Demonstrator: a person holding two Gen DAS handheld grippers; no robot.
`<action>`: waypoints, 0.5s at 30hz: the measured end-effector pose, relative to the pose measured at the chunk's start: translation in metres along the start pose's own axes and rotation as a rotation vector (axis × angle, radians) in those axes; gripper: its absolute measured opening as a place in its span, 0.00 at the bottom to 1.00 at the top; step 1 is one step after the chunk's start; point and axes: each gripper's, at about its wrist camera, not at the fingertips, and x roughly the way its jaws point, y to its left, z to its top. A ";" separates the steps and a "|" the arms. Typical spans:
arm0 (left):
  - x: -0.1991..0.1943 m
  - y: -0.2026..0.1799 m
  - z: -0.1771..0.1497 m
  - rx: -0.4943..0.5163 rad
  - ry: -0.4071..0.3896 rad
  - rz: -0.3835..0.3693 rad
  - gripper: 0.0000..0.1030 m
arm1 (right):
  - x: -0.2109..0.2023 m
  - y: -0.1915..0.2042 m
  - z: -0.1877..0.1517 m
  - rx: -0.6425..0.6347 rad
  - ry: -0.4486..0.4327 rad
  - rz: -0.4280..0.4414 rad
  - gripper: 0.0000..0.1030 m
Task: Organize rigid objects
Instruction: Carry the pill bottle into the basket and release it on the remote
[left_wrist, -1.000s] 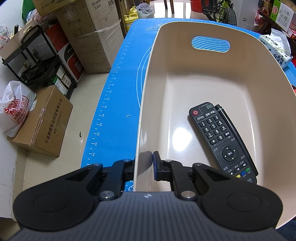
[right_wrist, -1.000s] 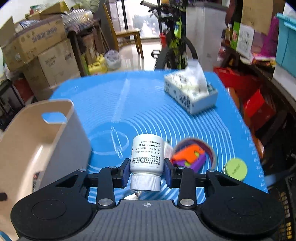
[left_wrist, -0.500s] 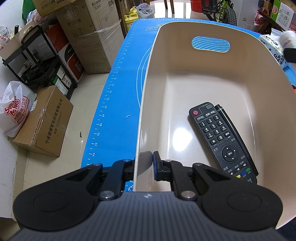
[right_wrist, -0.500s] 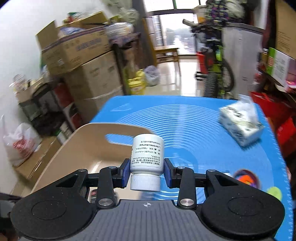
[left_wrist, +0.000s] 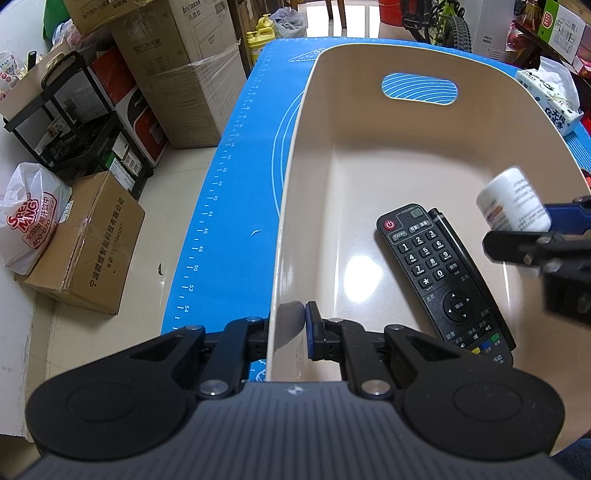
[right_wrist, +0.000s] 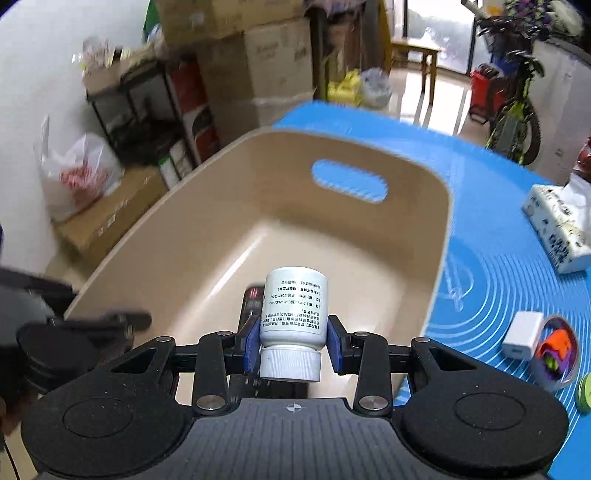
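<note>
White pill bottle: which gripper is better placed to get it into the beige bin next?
Right. The right gripper already clamps the white pill bottle above the beige bin, over the remote. The left gripper is shut on the bin's near wall, steadying it.

We see the bin (left_wrist: 369, 110) on the mat (left_wrist: 236, 192), the remote (left_wrist: 439, 273) lying in it with a pen (left_wrist: 448, 230) along its right side. The left hand-held gripper (left_wrist: 286, 334) straddles the bin's near left wall. The right hand-held gripper (right_wrist: 291, 341) holds the bottle (right_wrist: 293, 306) above the bin, over the remote. Right of the bin sit the tissue box (right_wrist: 557, 225) and, nearer us, a charger (right_wrist: 522, 334) beside a bowl (right_wrist: 554, 369).
</note>
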 end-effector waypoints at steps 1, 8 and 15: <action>0.000 0.000 0.000 0.000 0.000 -0.001 0.13 | 0.002 0.004 -0.002 -0.029 0.001 -0.020 0.43; 0.000 -0.002 0.001 -0.002 -0.002 0.001 0.13 | 0.013 0.018 -0.011 -0.082 0.079 -0.010 0.43; 0.000 -0.001 0.001 -0.002 -0.003 0.002 0.13 | 0.021 0.020 -0.013 -0.116 0.101 -0.015 0.49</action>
